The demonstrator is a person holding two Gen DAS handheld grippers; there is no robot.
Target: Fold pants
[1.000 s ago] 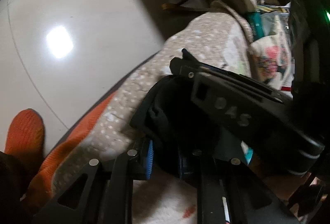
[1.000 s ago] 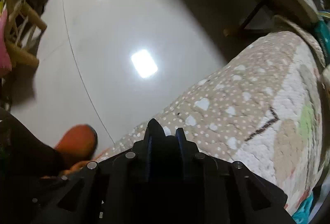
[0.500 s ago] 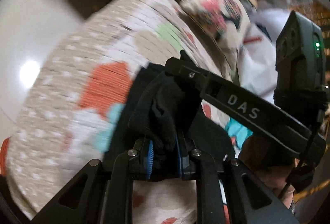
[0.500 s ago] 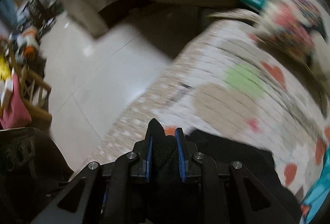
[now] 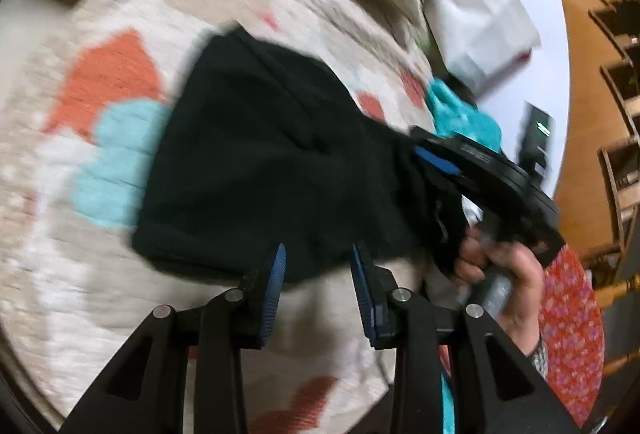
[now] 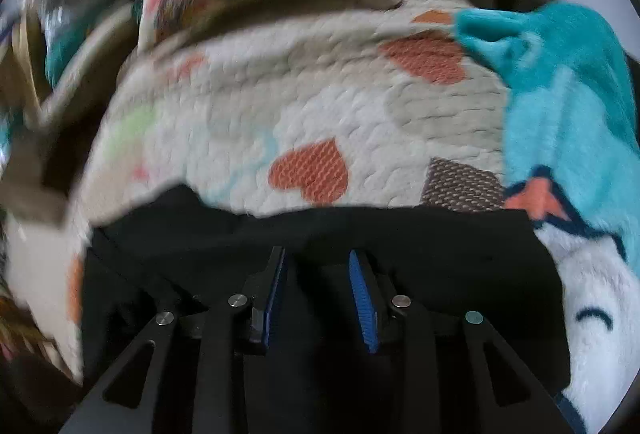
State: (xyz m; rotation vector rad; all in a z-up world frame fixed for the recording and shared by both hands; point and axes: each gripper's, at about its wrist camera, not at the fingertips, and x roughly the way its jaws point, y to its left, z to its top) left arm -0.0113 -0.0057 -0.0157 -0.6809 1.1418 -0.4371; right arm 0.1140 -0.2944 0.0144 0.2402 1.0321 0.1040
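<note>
Black pants point(image 5: 260, 162) flat on my quilt point(image 5: 100, 294), my left tongs point(image 5: 318, 258) apart, my right tongs point(image 6: 318, 262) apart over them.

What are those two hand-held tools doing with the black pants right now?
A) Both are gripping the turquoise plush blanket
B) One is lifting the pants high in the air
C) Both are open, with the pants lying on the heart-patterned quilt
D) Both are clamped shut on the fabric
C: the left tool and the right tool both show a clear gap between their blue pads, and the black pants lie on the quilt.
</note>
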